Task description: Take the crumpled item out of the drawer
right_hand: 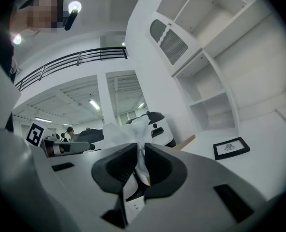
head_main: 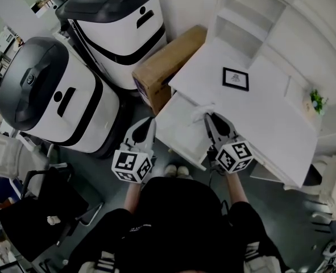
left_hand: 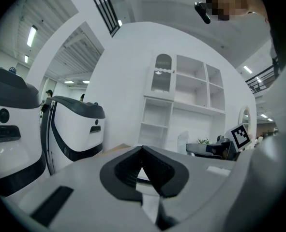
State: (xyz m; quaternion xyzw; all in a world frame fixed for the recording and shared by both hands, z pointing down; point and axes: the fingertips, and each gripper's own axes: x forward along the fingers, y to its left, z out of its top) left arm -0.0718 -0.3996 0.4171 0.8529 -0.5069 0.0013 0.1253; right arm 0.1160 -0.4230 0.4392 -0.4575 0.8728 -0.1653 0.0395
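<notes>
The person wears a black short-sleeved top [head_main: 179, 209] and pale shoes [head_main: 177, 169]; the left gripper [head_main: 150, 121] and right gripper [head_main: 208, 117] are grey with black jaw linings, each bearing a black-and-white marker cube [head_main: 132, 165].

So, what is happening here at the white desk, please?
A person stands at a white desk whose drawer is pulled open, with a gripper in each hand. The right claw is shut on the crumpled white item, at the drawer's far end. The left claw is shut with nothing in it, just left of the drawer.
</notes>
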